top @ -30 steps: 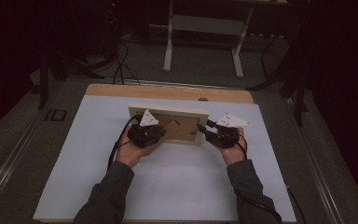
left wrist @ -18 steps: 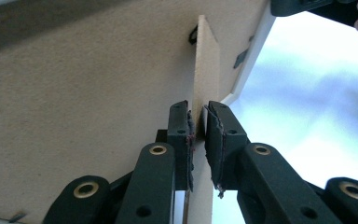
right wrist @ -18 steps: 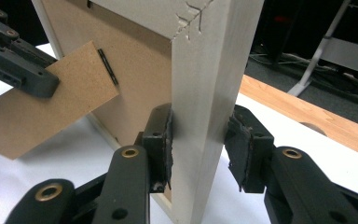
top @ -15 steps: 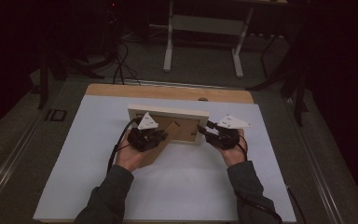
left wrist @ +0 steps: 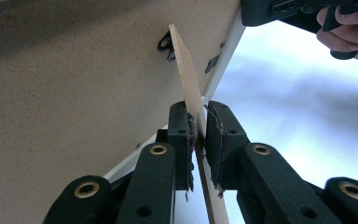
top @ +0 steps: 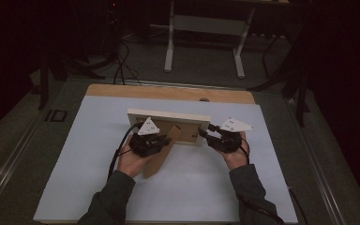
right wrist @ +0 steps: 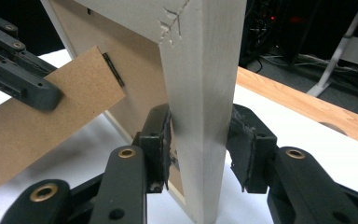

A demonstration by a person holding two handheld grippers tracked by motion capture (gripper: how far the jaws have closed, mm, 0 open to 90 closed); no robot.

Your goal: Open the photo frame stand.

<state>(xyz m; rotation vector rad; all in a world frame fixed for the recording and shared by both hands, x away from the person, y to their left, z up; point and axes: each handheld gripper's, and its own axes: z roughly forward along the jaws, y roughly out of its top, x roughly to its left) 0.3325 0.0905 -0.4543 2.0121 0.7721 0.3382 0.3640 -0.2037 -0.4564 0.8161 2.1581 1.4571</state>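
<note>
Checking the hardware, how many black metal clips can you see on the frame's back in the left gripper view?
2: one clip left of the stand's top, another right of it by the frame edge. More may be hidden.

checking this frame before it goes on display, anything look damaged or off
Yes: the picture frame has a cracked, chipped mitre joint at its upper corner, seen in the right gripper view. The stand flap looks intact.
</note>
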